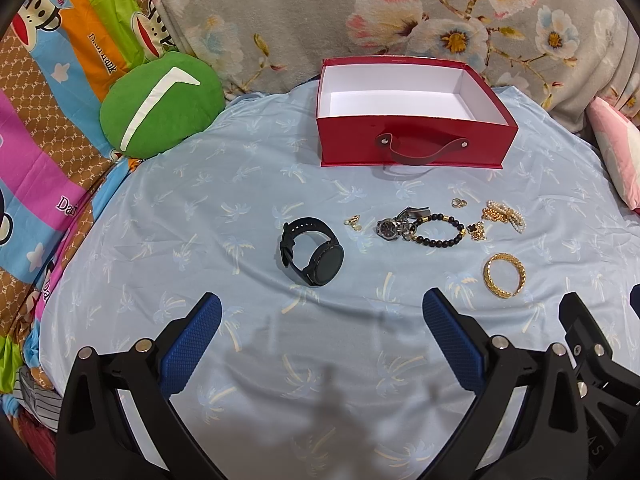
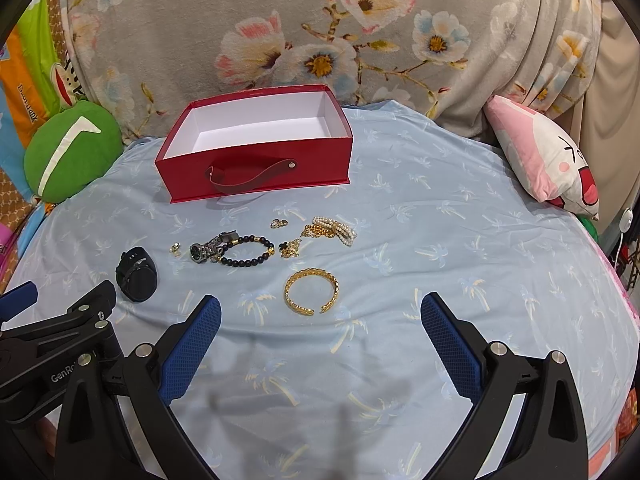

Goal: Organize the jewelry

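An open red box [image 1: 412, 142] [image 2: 256, 168] with a white, empty inside stands at the back of the light blue sheet. In front of it lie a black smartwatch [image 1: 314, 254] [image 2: 136, 272], a silver watch [image 1: 390, 227] [image 2: 204, 249], a black bead bracelet [image 1: 440, 229] [image 2: 250, 250], a gold cuff bangle [image 1: 503, 276] [image 2: 311, 292], a pearl-and-gold chain heap [image 1: 502, 214] [image 2: 332, 230], small rings [image 1: 459, 202] [image 2: 279, 223] and earrings [image 1: 353, 223] [image 2: 175, 248]. My left gripper [image 1: 322, 308] is open just before the smartwatch. My right gripper [image 2: 320, 312] is open just before the bangle.
A green round cushion [image 1: 160, 104] [image 2: 70, 150] lies at the back left, a pink cartoon pillow [image 2: 548, 162] at the back right. A floral blanket [image 1: 400, 12] rises behind the box. A colourful cartoon sheet [image 1: 48, 120] borders the left side.
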A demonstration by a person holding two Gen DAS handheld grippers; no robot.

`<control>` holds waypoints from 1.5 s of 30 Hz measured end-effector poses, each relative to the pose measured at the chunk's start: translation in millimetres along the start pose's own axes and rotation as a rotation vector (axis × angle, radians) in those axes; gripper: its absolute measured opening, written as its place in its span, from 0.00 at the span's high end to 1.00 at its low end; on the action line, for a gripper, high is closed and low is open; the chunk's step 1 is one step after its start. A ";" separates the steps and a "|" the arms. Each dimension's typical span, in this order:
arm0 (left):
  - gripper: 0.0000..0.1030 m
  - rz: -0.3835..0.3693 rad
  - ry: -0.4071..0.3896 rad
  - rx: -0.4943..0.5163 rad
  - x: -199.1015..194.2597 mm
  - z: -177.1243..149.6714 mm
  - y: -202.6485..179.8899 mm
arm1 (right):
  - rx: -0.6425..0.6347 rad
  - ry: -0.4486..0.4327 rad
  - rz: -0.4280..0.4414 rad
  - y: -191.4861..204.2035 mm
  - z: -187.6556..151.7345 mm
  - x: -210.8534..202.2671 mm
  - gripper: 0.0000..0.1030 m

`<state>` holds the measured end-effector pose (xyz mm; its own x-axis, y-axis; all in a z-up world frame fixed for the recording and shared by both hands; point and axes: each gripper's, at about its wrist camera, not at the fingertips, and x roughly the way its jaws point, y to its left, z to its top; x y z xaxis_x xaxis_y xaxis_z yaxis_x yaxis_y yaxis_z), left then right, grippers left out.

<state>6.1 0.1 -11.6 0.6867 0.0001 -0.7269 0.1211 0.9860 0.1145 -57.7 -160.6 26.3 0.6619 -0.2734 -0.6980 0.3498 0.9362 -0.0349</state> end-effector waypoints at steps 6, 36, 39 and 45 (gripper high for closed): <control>0.05 -0.002 0.002 -0.002 0.3 0.0 0.4 | 0.000 0.002 0.001 -0.1 0.3 0.1 0.05; 0.04 -0.124 0.169 -0.139 102.2 22.6 41.4 | 0.082 0.125 0.102 -48.8 28.7 109.0 0.05; 0.05 -0.120 0.172 -0.036 111.9 28.4 21.8 | 0.071 0.133 0.093 -49.6 33.3 119.8 0.05; 0.26 -0.143 0.211 0.032 131.1 30.7 3.3 | 0.064 0.156 0.091 -50.7 41.6 141.9 0.13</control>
<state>118.5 -1.8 -85.8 0.4962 -0.1012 -0.8623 0.2309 0.9728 0.0188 46.0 -256.1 -41.2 0.5838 -0.1462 -0.7986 0.3380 0.9381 0.0753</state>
